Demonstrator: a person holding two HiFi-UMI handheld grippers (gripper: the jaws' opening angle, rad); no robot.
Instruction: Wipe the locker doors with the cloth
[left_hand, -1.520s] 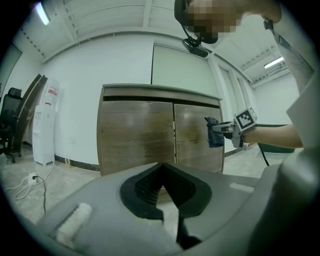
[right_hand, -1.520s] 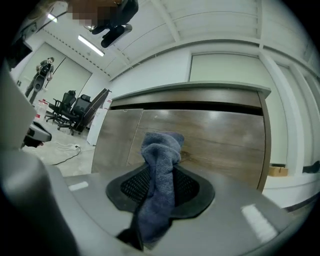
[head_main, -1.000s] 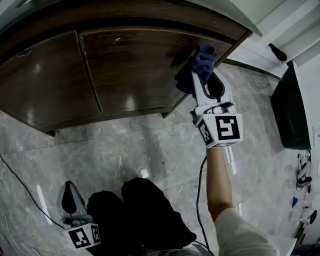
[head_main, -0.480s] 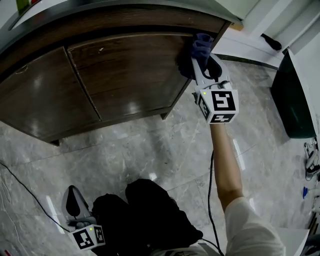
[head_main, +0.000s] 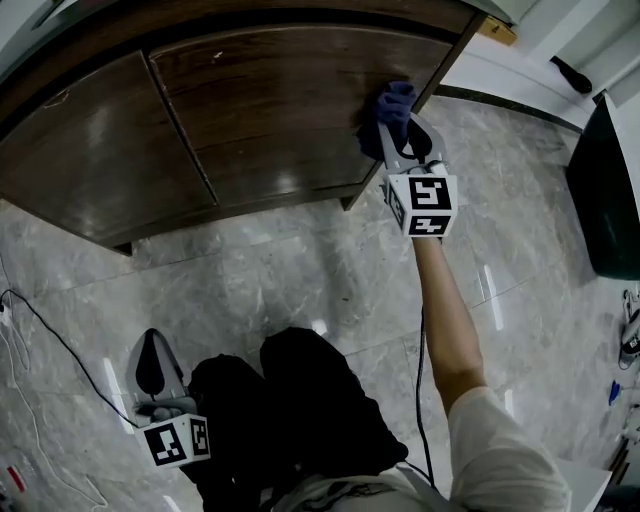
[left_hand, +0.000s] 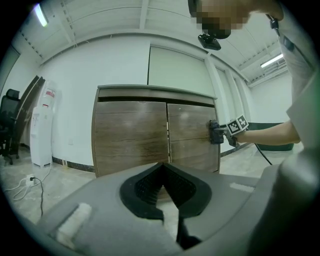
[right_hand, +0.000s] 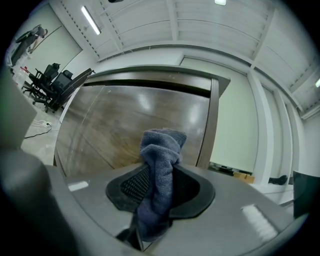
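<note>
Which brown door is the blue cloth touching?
The right door, near its outer edge, where the cloth presses against it; the left door has nothing on it.

Bunched blue cloth (head_main: 393, 108) against the right-hand edge of the shut, glossy dark-wood locker doors (head_main: 280, 110).

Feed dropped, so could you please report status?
Right gripper shut on blue cloth, against right locker door. Left gripper shut, empty. No obstruction.
</note>
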